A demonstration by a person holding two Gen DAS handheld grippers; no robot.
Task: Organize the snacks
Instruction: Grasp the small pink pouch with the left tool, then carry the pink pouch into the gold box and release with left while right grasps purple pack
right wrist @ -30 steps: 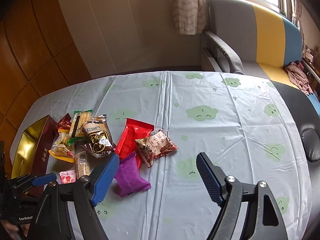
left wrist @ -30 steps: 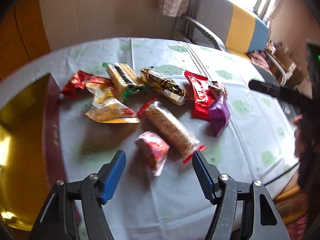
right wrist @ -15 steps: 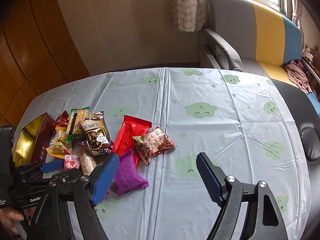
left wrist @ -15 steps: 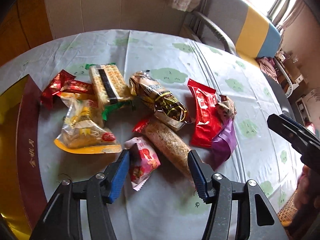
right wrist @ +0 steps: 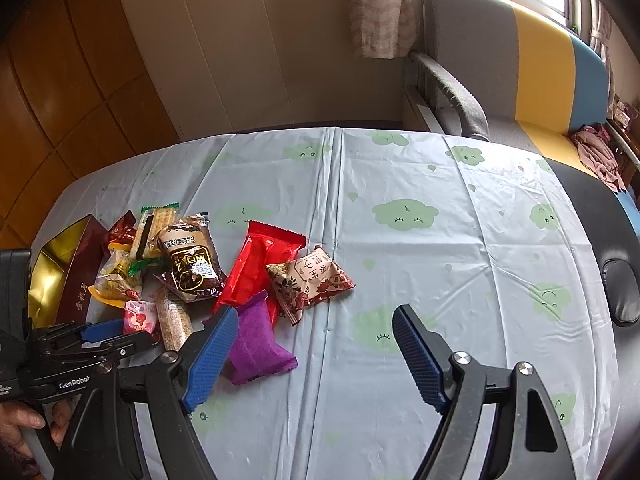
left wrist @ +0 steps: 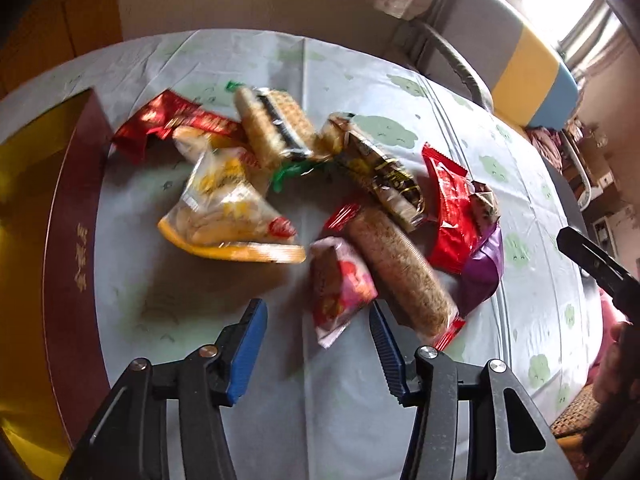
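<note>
Closing my left gripper around the small pink-and-red snack packet; pads not yet touching it. Packet lies on the bench beside the long oat bar in clear wrap. Right gripper hangs released, empty, above the purple packet.

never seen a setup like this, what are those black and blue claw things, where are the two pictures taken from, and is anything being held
Each claw is a hand-held tool with two blue-padded fingers; a person carries one in each hand, with a camera on each looking along the fingers. One picture is from the left tool, the other from the right tool.

On the table lies a pile of wrapped snacks beside a gold-lined box. The left tool's jaws are closing around a pink snack packet that lies between them but isn't gripped yet. The right tool is open, holding nothing, near a purple packet.
</note>
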